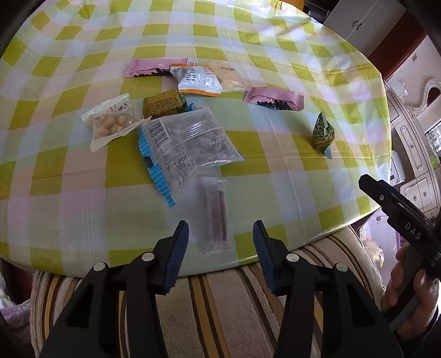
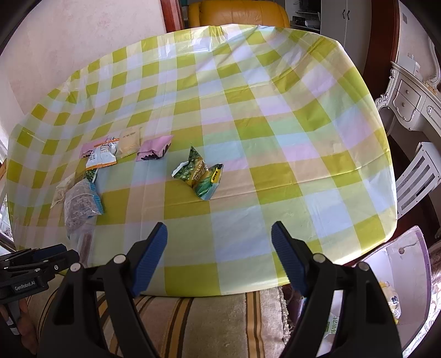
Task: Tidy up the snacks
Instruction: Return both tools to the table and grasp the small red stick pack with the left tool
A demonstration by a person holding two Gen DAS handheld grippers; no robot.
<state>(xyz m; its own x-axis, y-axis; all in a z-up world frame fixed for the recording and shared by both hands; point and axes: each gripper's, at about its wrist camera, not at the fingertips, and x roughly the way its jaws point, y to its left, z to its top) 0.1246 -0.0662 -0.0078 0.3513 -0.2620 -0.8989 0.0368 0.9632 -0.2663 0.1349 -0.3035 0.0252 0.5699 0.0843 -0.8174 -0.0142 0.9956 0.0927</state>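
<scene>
Several snack packets lie on the checked tablecloth [image 1: 275, 154]. In the left wrist view my left gripper [image 1: 221, 230] is open and empty, just short of a clear packet with a dark red bar [image 1: 216, 214]. Beyond it lie a clear bag with a blue edge [image 1: 187, 143], a nut packet [image 1: 111, 122], a brown block [image 1: 162, 104], an orange-white packet [image 1: 197, 78], two pink packets [image 1: 154, 67] [image 1: 275, 99] and a green packet [image 1: 323, 135]. My right gripper [image 2: 219, 234] is open and empty over the near table edge, the green packet [image 2: 199, 173] ahead of it.
A striped cushion [image 1: 220, 303] lies below the table's near edge. A yellow armchair [image 2: 239, 12] stands behind the table. White cabinets [image 2: 408, 96] and a white chair [image 2: 416, 179] stand on the right. A lidded bin with packets [image 2: 386, 289] sits at lower right.
</scene>
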